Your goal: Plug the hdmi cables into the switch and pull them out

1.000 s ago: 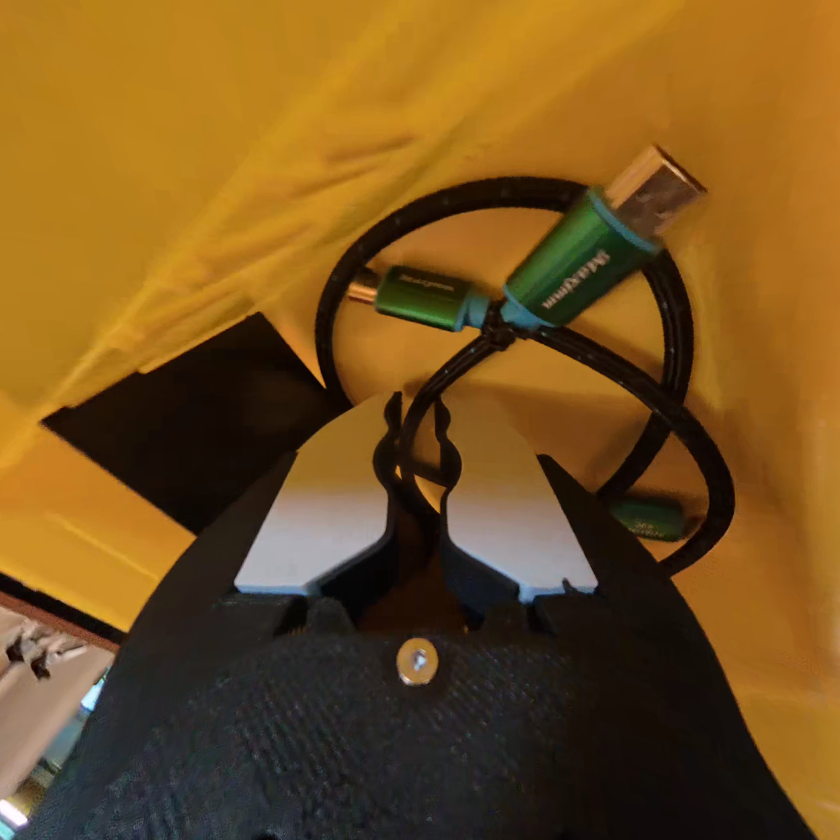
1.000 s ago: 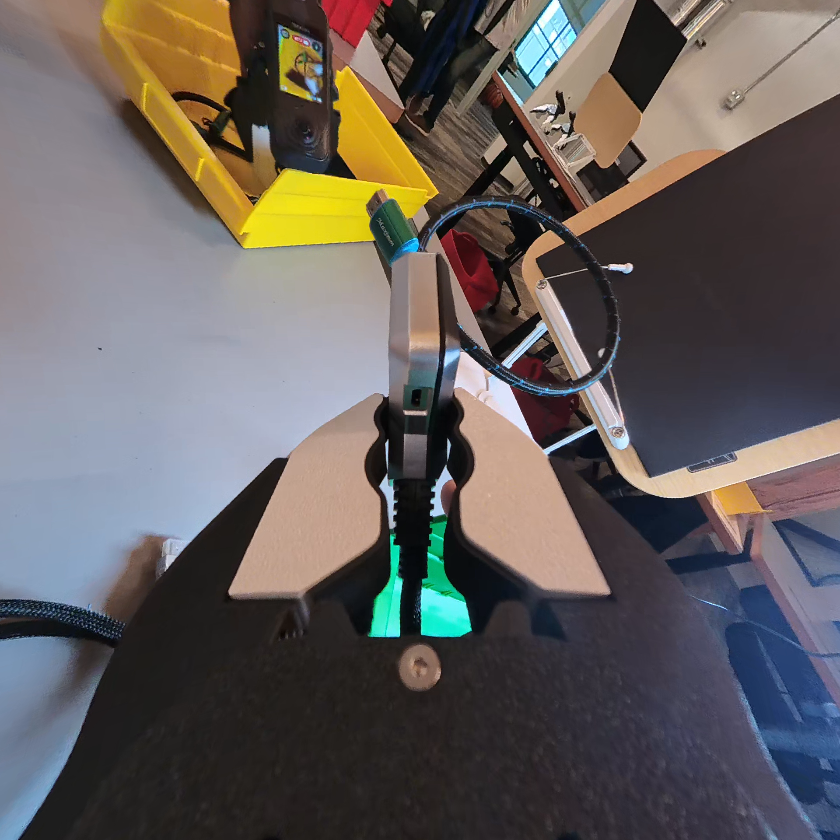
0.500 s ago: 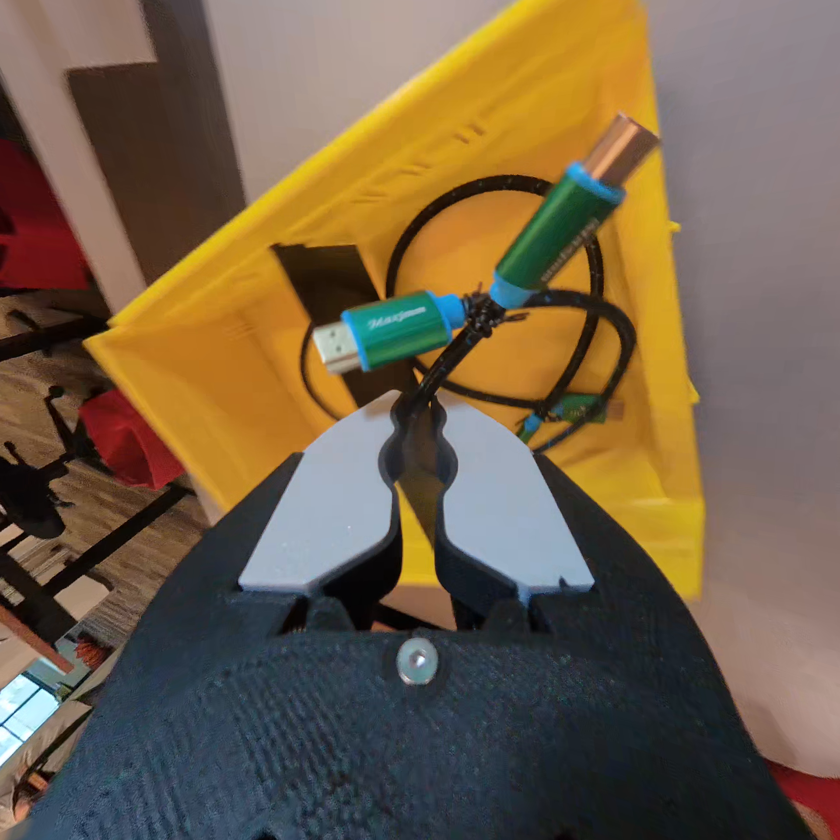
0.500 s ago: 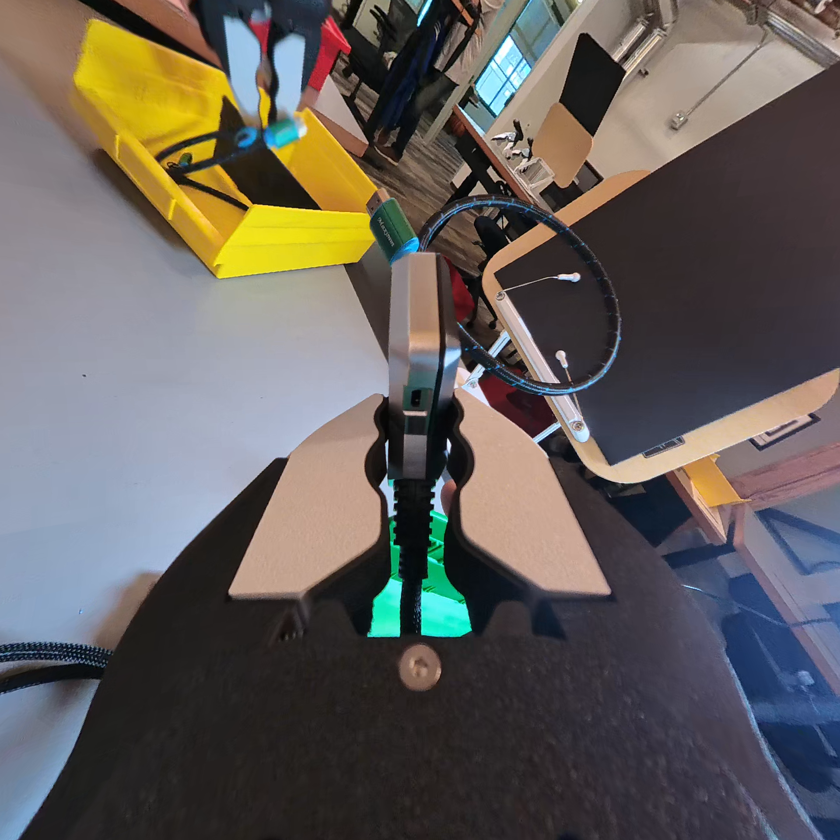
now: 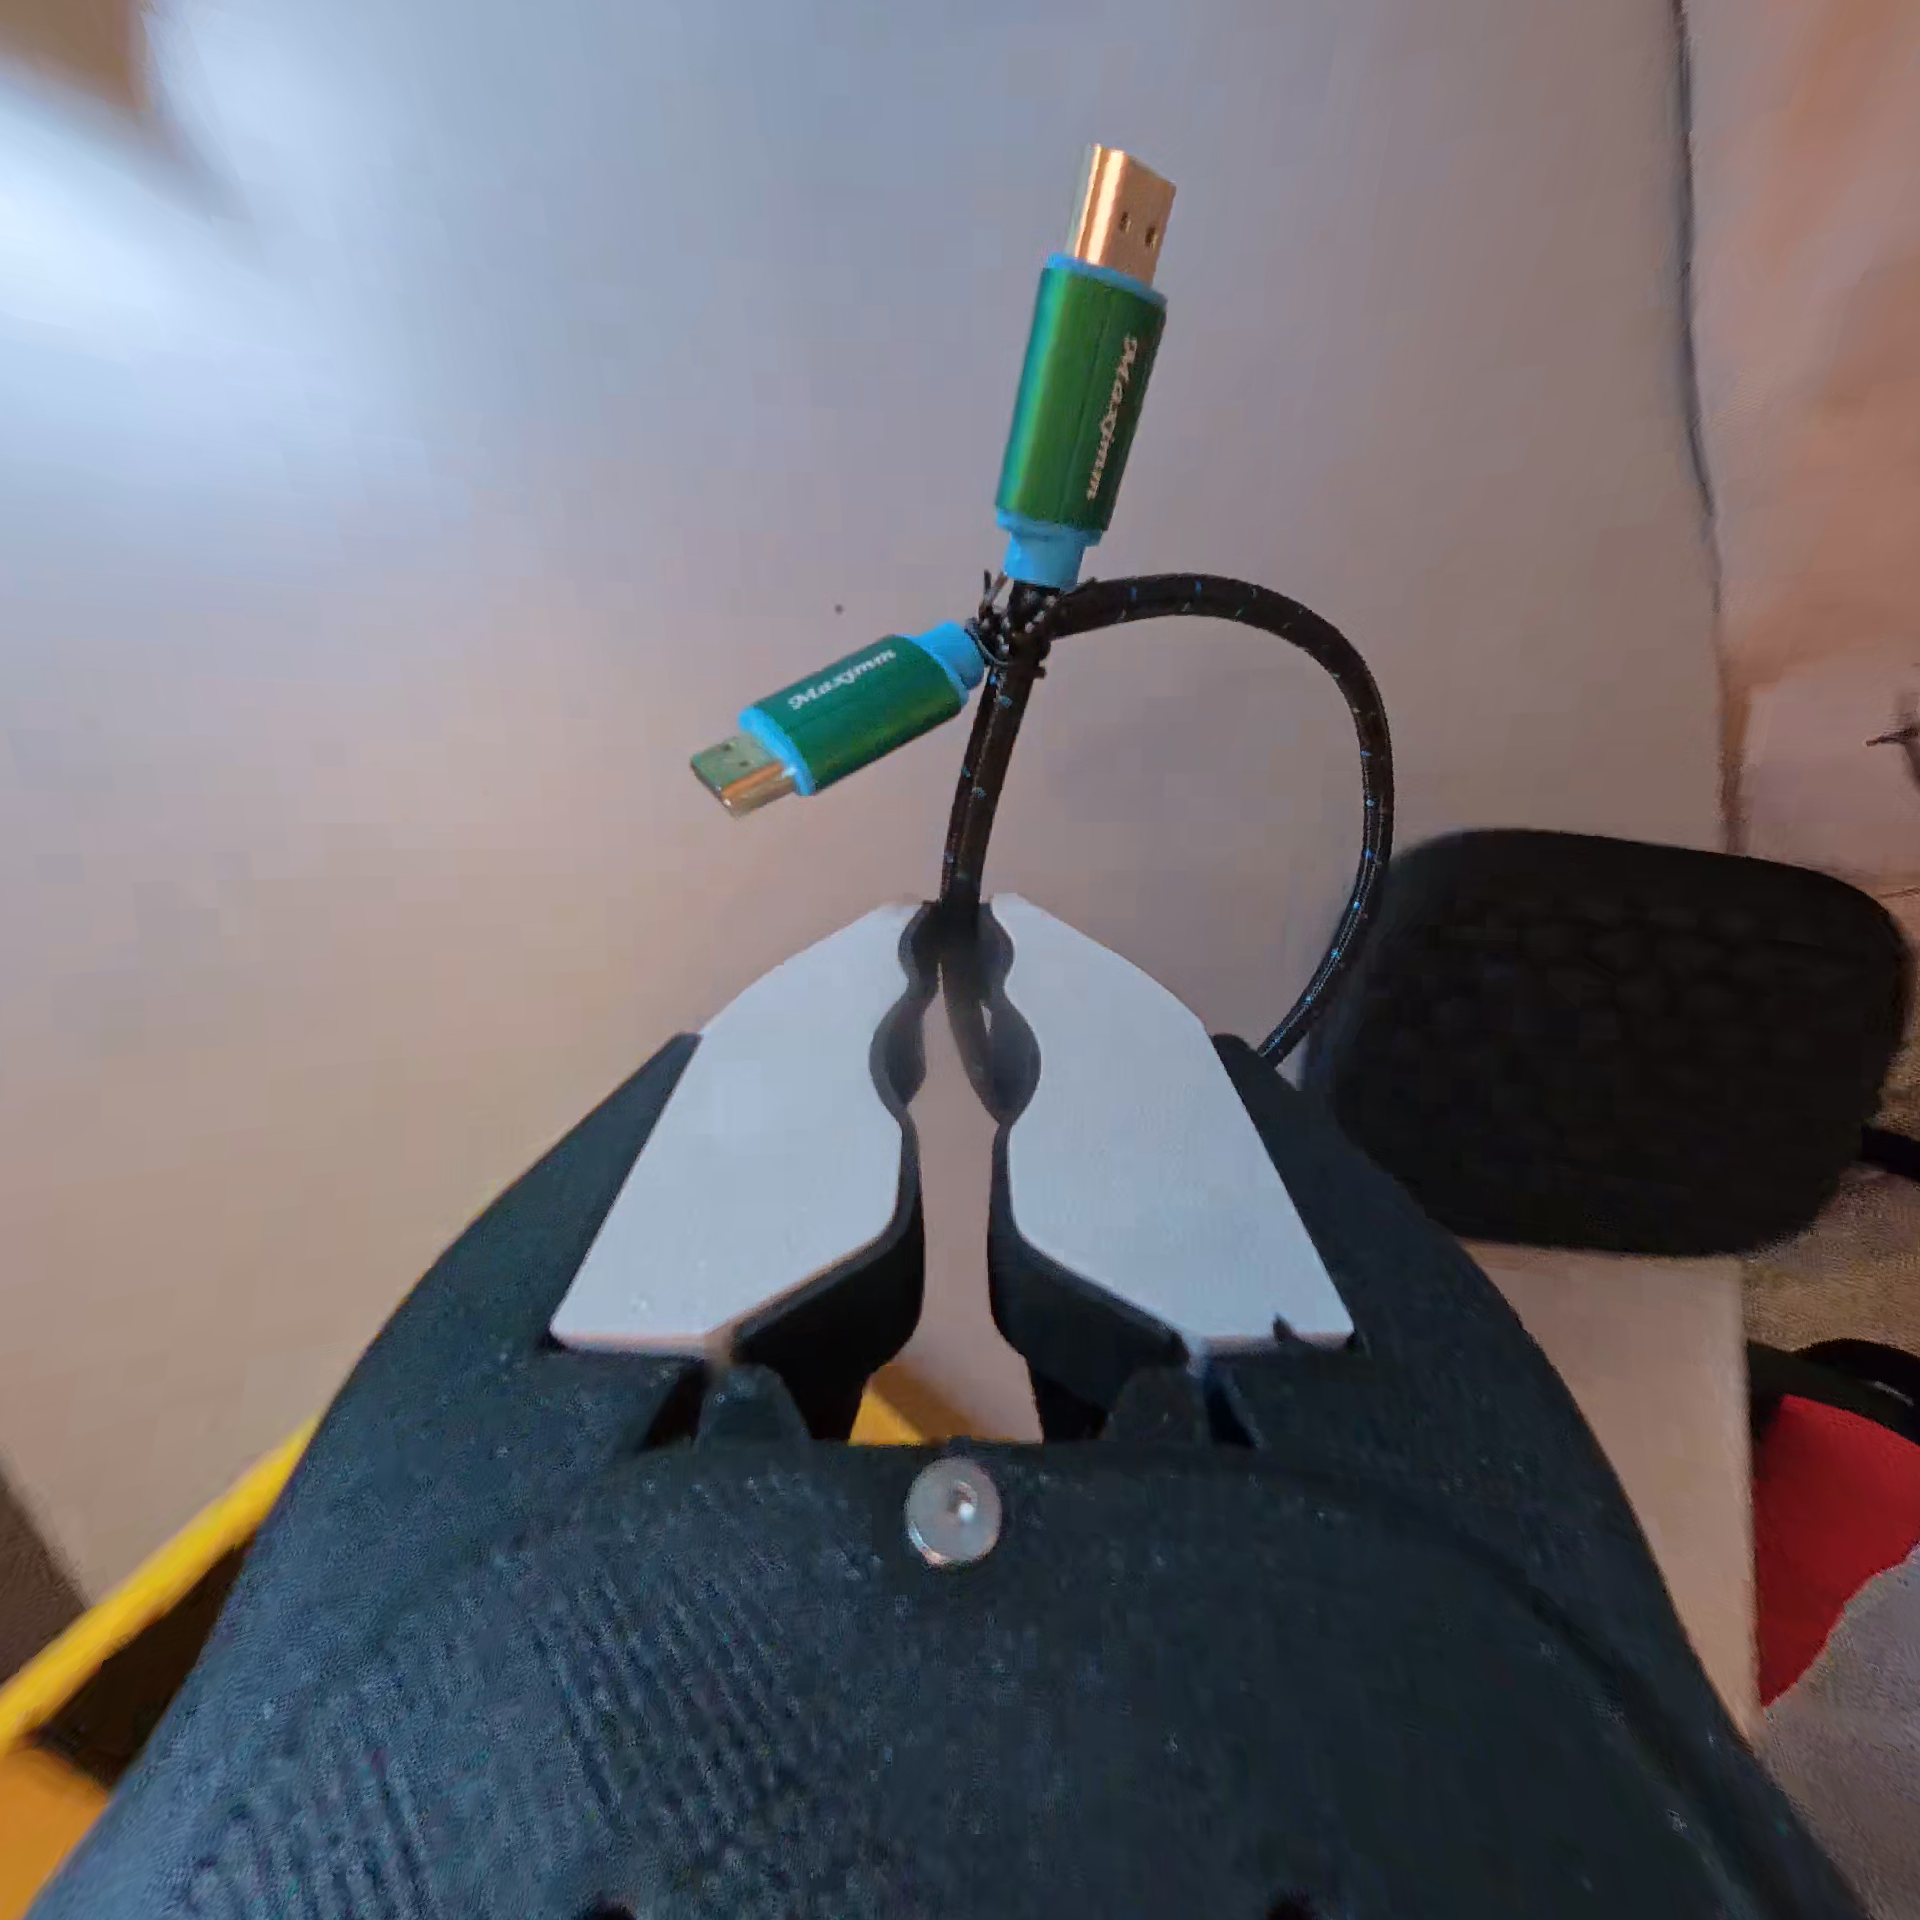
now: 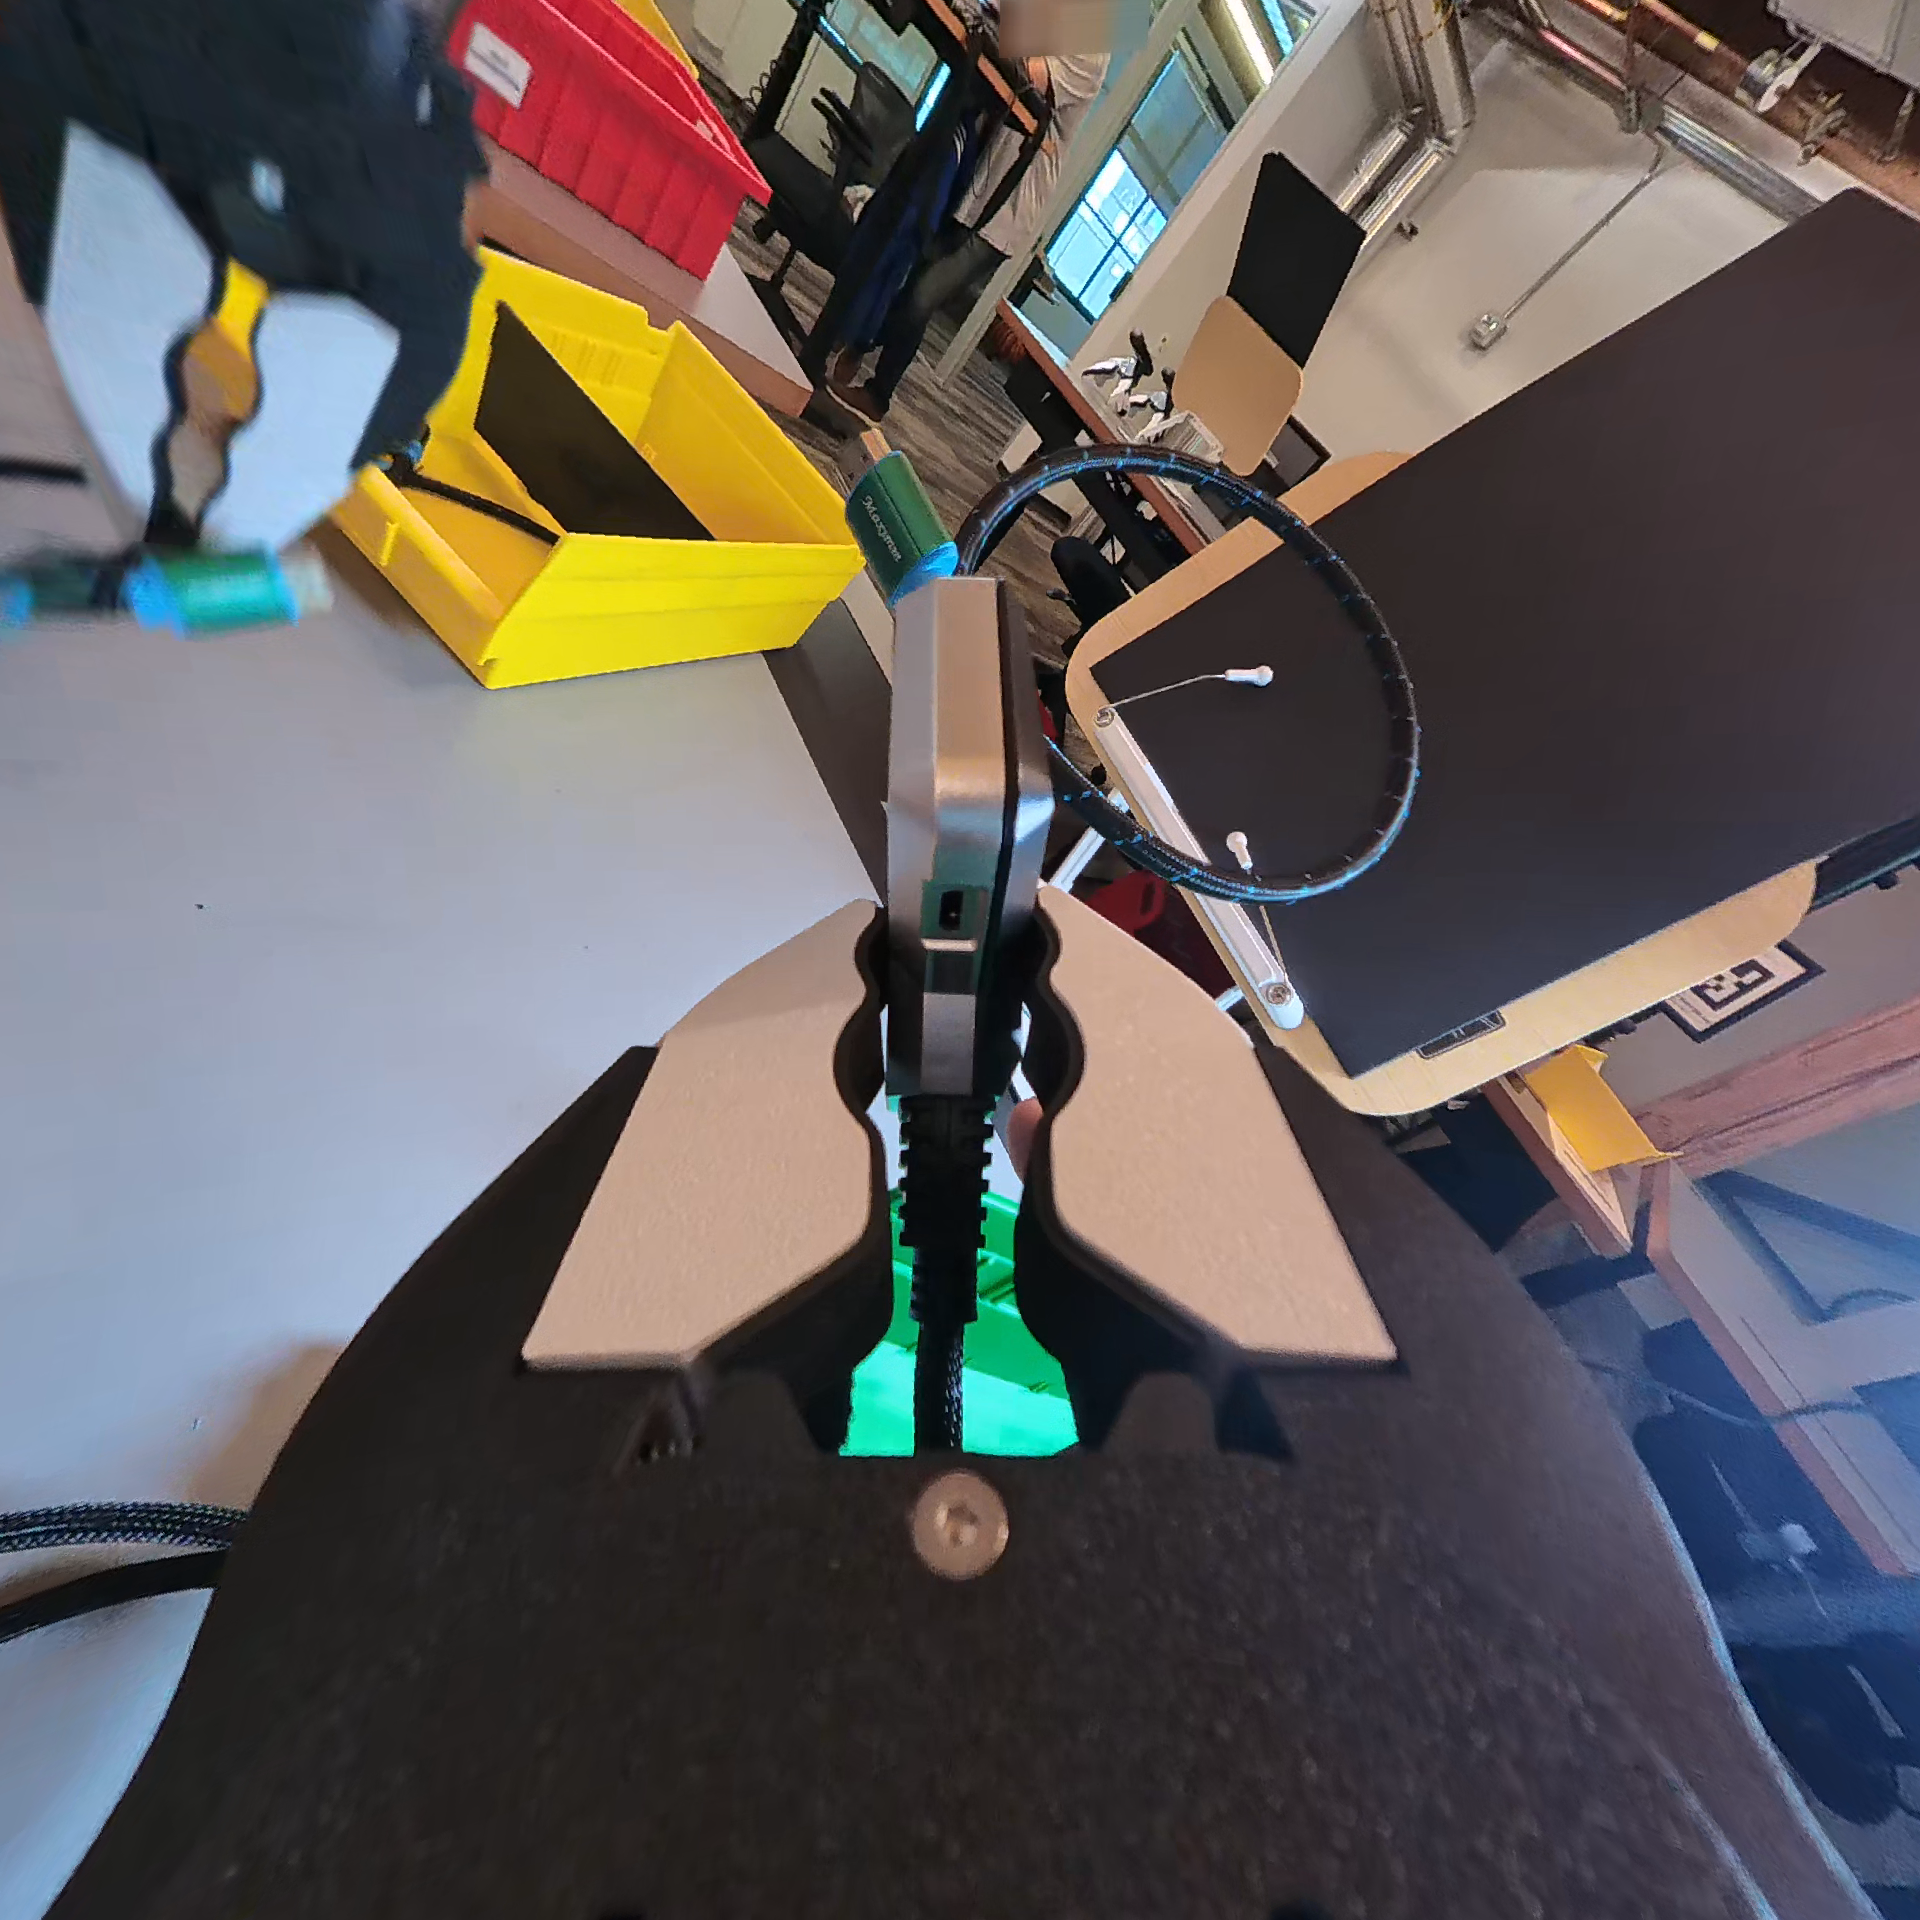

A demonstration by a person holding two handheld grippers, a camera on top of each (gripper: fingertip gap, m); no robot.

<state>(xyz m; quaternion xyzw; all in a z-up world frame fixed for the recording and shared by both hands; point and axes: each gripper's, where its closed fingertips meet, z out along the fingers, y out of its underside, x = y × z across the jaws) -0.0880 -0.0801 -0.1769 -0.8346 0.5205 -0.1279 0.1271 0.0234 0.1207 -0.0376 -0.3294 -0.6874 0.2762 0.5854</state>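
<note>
My left gripper (image 5: 958,914) is shut on a short black braided HDMI cable (image 5: 1340,831) and holds it above the white table. Its two green plugs are tied together: one (image 5: 1081,405) points up, the other (image 5: 847,717) points left. My right gripper (image 6: 954,940) is shut on a grey metal switch (image 6: 951,748), held on edge. Another looped HDMI cable (image 6: 1392,717) with a green plug (image 6: 896,520) hangs from the switch's far end. The left gripper (image 6: 223,416) shows blurred in the right wrist view, with its green plugs (image 6: 208,592) over the table.
A yellow bin (image 6: 665,582) stands at the table's far edge, with a black cable inside; its corner shows in the left wrist view (image 5: 125,1621). A red bin (image 6: 613,135) is behind it. A black desk top (image 6: 1558,644) lies right of the table. A black chair (image 5: 1600,1039) stands beyond the table edge.
My left gripper lifted the HDMI cable out of the yellow bin and carried it over the white table, toward the right gripper. The right gripper kept hold of the switch.
</note>
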